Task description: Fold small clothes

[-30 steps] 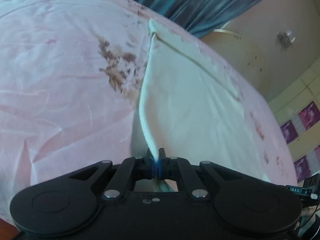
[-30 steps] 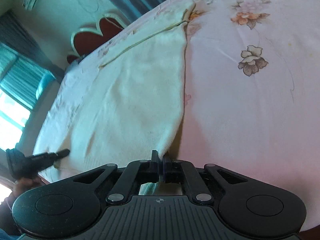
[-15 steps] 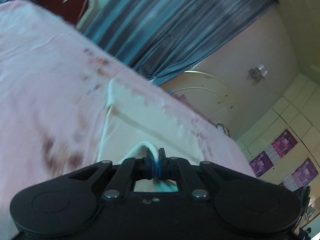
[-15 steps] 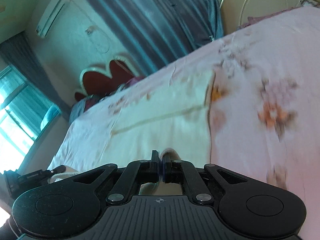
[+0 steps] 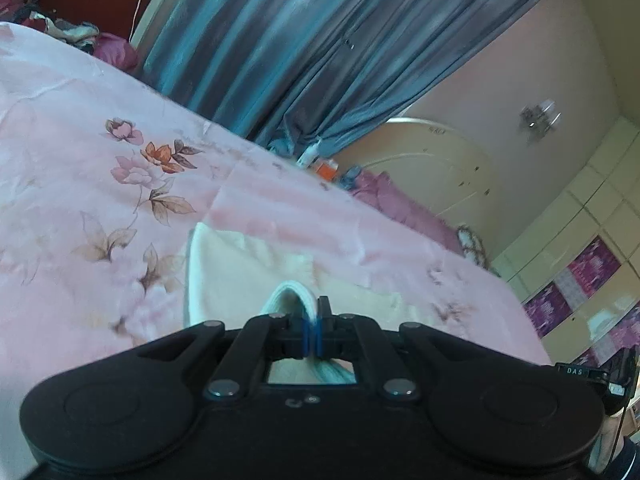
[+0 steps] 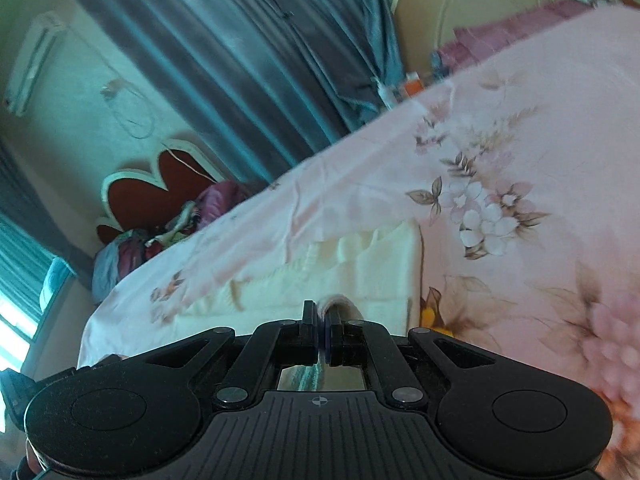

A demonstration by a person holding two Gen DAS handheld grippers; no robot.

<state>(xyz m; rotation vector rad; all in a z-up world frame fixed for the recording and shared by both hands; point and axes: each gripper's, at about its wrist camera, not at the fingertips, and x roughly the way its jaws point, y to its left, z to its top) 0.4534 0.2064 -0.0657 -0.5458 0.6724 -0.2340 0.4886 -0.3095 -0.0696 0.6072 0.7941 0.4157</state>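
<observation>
A cream, soft-knit small garment (image 5: 240,276) lies on the bed covered by a pink flower-printed sheet (image 5: 100,200), directly ahead of both claws. The left claw (image 5: 313,328) pinches a raised fold of the garment's near edge, and the right claw (image 6: 322,334) pinches another fold of that edge; the rest of the cloth lies flat beyond them. In the left wrist view the bare sheet spreads to the left of the garment; in the right wrist view it spreads to the right. Behind the bed's far edge hangs a pleated blue-grey curtain (image 6: 248,52). A dark red scalloped headboard (image 6: 160,188) stands at the bed's left end, a cream arched footboard (image 5: 436,168) at its right end.
</observation>
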